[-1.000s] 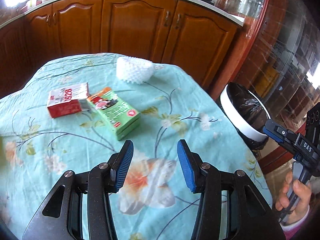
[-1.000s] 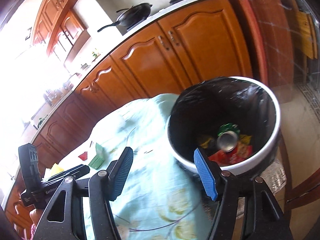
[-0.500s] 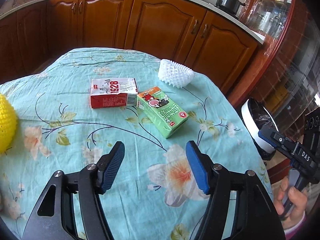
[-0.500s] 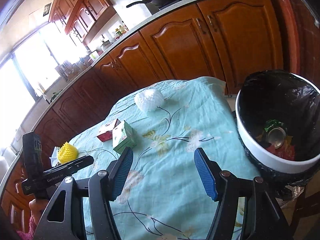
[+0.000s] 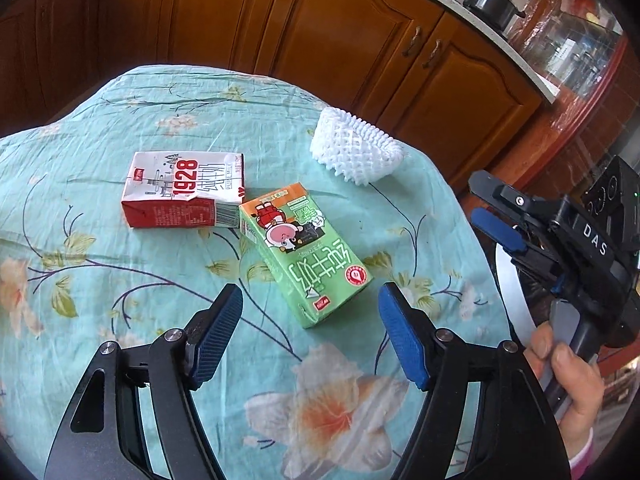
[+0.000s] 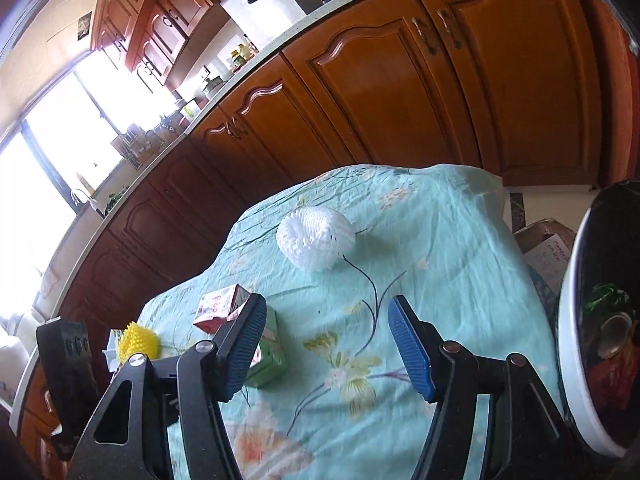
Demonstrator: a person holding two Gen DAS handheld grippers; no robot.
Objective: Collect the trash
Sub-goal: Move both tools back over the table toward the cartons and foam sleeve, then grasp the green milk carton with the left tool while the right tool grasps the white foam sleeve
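Left gripper (image 5: 310, 302) at frame bottom, fingers widening, nothing pinched, green carton (image 5: 305, 251) just ahead between tips on bench (image 5: 120, 100); red 1928 carton (image 5: 182, 194) touching it upper left; white foam net (image 5: 354, 150) upper centre; right gripper (image 6: 326, 320) unclenched, empty; bin (image 6: 572, 360) right edge

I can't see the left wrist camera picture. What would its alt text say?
The left gripper, jaws opening with nothing between them, hovers just short of a green drink carton lying on a flowered tablecloth. Past it lie a red and white milk carton and a white foam net. At right, a hand holds the right gripper.
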